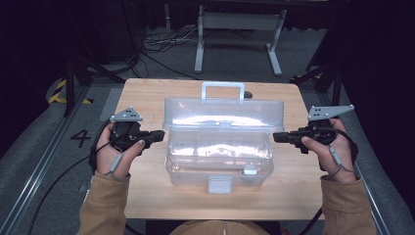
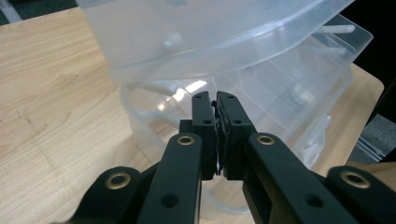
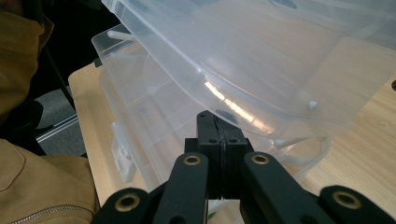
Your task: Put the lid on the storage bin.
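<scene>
Here I have a clear plastic toolbox [image 1: 219,156] centred on the wooden table [image 1: 147,95], its lid [image 1: 224,111] swung up and back with the handle [image 1: 223,91] at the far edge and the latch [image 1: 219,184] on the near wall facing me. The left gripper [image 1: 159,135] sits just beside the box's left end, jaws all but closed with only a sliver between the pads and nothing held; in the left gripper view its tips [image 2: 215,100] point at the seam under the lid rim. The right gripper [image 1: 277,137] mirrors it at the right end — jaws fully closed, empty. I judge the step to be working the lid from both ends: keep both tips level, contact the rim evenly, and push together so the thin plastic does not twist or the box slide. The table is light woodgrain — beyond it, grey floor, loose cables [image 1: 161,44] and a white frame [image 1: 240,34] in a dark room.
</scene>
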{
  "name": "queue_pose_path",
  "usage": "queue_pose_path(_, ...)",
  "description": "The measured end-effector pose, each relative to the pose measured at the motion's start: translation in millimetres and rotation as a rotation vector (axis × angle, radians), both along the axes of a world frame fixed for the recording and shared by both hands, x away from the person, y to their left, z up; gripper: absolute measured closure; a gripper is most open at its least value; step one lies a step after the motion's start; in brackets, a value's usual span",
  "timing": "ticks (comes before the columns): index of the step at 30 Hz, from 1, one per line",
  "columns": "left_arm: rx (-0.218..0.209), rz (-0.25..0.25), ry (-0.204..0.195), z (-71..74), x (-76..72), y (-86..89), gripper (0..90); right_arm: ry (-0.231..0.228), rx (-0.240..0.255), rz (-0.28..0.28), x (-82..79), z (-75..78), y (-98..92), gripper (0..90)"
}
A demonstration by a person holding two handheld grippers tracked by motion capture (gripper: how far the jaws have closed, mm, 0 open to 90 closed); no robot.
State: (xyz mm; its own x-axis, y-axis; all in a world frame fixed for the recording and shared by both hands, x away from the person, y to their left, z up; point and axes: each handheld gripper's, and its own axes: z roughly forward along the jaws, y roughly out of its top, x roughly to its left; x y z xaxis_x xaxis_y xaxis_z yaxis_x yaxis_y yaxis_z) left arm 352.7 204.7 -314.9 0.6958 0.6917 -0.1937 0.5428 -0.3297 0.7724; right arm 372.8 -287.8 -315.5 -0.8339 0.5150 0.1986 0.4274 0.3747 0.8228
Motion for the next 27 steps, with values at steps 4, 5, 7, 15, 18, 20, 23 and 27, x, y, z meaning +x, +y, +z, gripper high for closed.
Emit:
queue_pose_path(4, -0.004, 0.021, 0.001, -0.9, 2.0, 4.7, 85.1, 0.005, -0.015, 0.005, -1.0, -0.3, 0.3, 90.0)
queue_pose_path(5, 0.000, 0.022, 0.000, -1.0, 2.7, 6.0, 84.4, 0.008, -0.019, 0.008, -1.2, -0.5, 0.7, 90.0)
queue_pose_path(7, -0.005, 0.033, 0.001, -1.5, 3.6, 7.9, 83.8, 0.010, -0.028, 0.009, -1.6, -0.8, 1.2, 90.0)
queue_pose_path(15, -0.001, 0.054, 0.007, -3.5, 6.9, 12.1, 82.5, 0.032, -0.052, 0.025, -2.6, -2.4, 2.1, 90.0)
queue_pose_path(18, 0.006, 0.058, 0.007, -4.2, 7.7, 13.0, 82.5, 0.043, -0.069, 0.034, -3.2, -2.7, 2.8, 90.0)
queue_pose_path(20, 0.005, 0.062, 0.011, -4.5, 7.7, 13.5, 82.4, 0.050, -0.078, 0.039, -3.4, -3.0, 3.3, 90.0)
queue_pose_path(23, 0.005, 0.064, 0.010, -4.7, 8.0, 14.2, 82.4, 0.056, -0.088, 0.045, -3.4, -3.6, 3.6, 90.0)
queue_pose_path(27, 0.006, 0.067, 0.011, -4.9, 8.3, 14.9, 82.3, 0.069, -0.104, 0.048, -3.6, -4.6, 4.8, 90.0)
